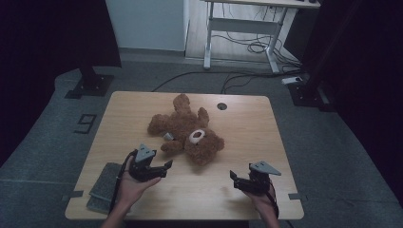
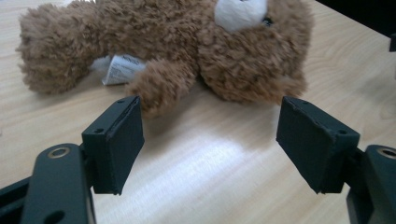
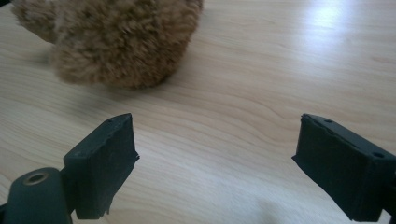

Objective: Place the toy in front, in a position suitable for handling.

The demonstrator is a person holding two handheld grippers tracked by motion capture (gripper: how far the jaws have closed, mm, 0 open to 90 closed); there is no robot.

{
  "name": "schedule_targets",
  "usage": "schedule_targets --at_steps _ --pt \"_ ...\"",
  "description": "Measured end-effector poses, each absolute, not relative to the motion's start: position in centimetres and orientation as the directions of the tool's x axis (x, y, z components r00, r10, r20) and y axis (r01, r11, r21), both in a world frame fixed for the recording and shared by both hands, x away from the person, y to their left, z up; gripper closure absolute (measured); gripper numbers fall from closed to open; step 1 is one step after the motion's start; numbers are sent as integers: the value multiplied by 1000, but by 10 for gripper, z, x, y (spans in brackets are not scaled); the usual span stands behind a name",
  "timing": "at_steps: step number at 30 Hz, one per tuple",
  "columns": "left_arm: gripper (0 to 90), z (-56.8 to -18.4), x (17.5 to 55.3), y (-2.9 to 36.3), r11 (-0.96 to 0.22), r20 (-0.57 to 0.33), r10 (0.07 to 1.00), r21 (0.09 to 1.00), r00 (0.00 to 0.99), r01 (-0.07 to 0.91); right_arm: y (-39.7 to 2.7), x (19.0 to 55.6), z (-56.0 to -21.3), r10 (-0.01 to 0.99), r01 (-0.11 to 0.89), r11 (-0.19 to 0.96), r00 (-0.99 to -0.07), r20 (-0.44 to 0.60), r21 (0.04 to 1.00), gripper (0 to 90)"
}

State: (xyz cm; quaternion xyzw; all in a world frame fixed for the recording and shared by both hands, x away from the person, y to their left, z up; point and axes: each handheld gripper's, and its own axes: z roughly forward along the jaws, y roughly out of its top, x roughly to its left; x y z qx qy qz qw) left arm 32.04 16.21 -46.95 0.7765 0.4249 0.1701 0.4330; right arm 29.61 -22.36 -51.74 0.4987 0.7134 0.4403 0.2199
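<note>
A brown teddy bear (image 1: 187, 129) lies on its back in the middle of the wooden table (image 1: 247, 123), head toward me, white muzzle up. A white label (image 2: 119, 69) sticks out beside its arm. My left gripper (image 1: 166, 167) is open just short of the bear's near arm (image 2: 161, 86), nothing between its jaws. My right gripper (image 1: 233, 178) is open near the front right of the table, a little way from the bear's head (image 3: 116, 37), with bare wood between its jaws.
A folded grey cloth (image 1: 102, 187) lies at the table's front left corner. A round cable hole (image 1: 222, 106) sits near the far edge. Beyond the table are a white desk frame (image 1: 237, 28), floor cables and dark stands.
</note>
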Motion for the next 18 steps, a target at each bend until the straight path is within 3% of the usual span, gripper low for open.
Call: schedule_targets --at_steps 18 --pt "227 -479 371 166 -283 -80 827 796 557 535 -149 339 -508 864 480 209 -499 69 852 78"
